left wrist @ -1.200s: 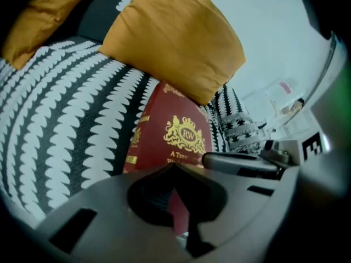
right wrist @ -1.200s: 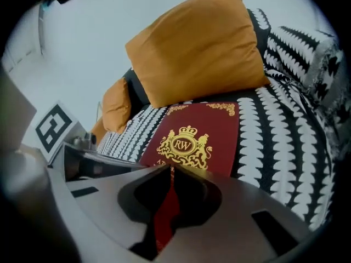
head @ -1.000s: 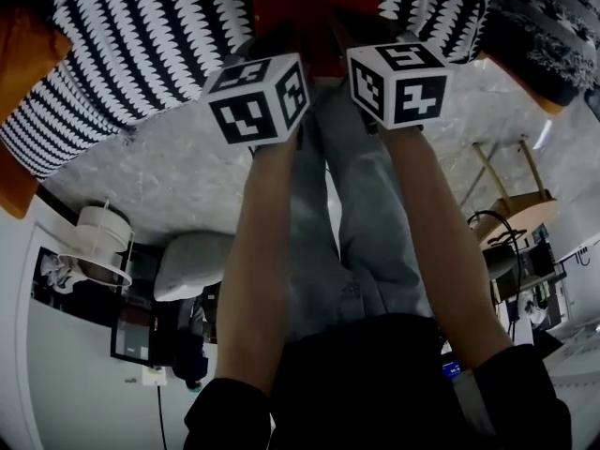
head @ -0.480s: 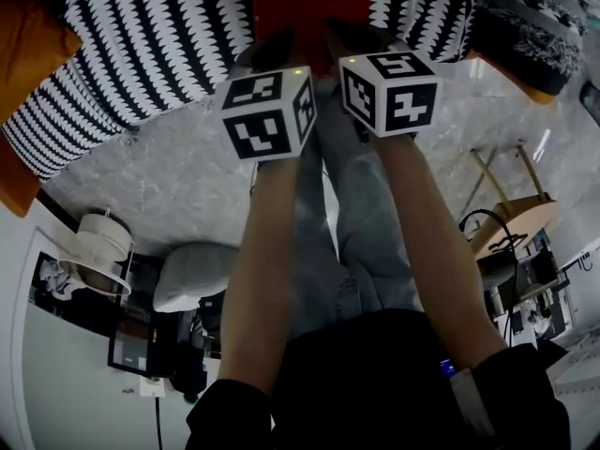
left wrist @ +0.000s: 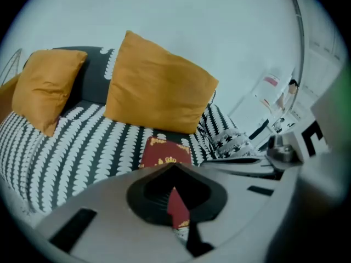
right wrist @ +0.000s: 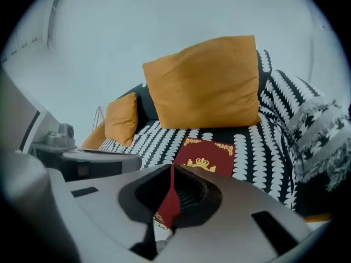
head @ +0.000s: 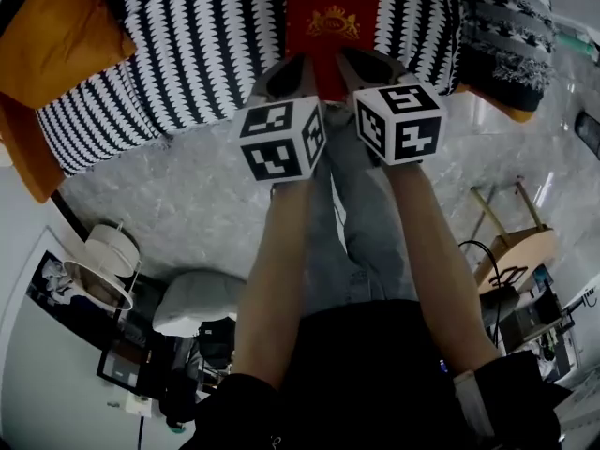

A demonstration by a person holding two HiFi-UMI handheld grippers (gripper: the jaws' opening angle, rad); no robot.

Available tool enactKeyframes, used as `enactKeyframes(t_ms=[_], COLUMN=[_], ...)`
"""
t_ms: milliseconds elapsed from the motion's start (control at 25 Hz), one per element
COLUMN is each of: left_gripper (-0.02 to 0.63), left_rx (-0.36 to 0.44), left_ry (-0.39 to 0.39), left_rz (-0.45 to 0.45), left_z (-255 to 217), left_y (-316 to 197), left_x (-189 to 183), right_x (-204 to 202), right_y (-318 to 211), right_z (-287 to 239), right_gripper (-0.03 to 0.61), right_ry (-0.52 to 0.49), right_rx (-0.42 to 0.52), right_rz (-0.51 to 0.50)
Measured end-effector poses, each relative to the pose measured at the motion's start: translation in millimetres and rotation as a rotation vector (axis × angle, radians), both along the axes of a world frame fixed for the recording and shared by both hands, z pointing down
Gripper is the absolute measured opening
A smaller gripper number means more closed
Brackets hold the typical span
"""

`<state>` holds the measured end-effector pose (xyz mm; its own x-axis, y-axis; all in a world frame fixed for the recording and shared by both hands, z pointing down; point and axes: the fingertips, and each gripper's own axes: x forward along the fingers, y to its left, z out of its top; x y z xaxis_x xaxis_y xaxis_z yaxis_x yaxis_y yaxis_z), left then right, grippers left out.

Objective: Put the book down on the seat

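A red book [head: 331, 24] with a gold crown on its cover hangs over the black-and-white patterned sofa seat [head: 187, 54]. Its near edge is clamped from both sides. My left gripper [head: 298, 68] is shut on the book's near left corner, my right gripper [head: 349, 64] on the near right corner. In the left gripper view the book [left wrist: 164, 153] stretches away from the closed jaws of the left gripper [left wrist: 173, 164], red showing between them. The right gripper view shows the book [right wrist: 207, 155] the same way beyond the right gripper [right wrist: 172, 165]. I cannot tell whether the book's far edge touches the seat.
Orange cushions [left wrist: 156, 86] [left wrist: 46, 86] lean on the sofa back, one [head: 66, 36] at the left end. A grey patterned throw [head: 502, 36] lies at the right end. Marble floor [head: 169, 195], a white fan [head: 103, 261] and a wooden stool [head: 520, 242] are behind me.
Both grippers have risen together with the book clamped between them. In the head view the book's whole cover and more of the sofa now show.
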<state>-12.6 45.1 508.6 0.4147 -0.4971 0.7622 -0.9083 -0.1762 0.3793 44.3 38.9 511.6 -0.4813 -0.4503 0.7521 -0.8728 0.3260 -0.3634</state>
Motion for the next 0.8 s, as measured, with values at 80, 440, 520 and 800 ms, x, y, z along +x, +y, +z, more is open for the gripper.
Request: enactKeyframes(t_ms=[80, 440, 520, 800], left_gripper=[0.012, 0.012, 0.012, 0.012], left_rx=[0.026, 0.338, 0.336, 0.449], left_ry=[-0.009, -0.093, -0.092, -0.078], left_rz=[0.016, 0.015, -0.018, -0.090], left_z=[-23.8, -151.1, -174.2, -260.7], left_y=[-0.7, -70.1, -67.8, -69.4], left_x=[-2.3, -30.3, -29.0, -38.7], right_x=[0.4, -32.0, -29.4, -34.0], right_y=[3.5, -71.0, -70.2, -78.3], right_z=[-20.6, -135.9, -163.9, -263.7], right_gripper=[0.028, 0.028, 0.028, 0.026], right_ry=[0.005, 0.014, 0.011, -0.031], right_rx=[0.006, 0.262, 0.287, 0.434], right_rz=[0.001, -0.043, -0.054, -0.041])
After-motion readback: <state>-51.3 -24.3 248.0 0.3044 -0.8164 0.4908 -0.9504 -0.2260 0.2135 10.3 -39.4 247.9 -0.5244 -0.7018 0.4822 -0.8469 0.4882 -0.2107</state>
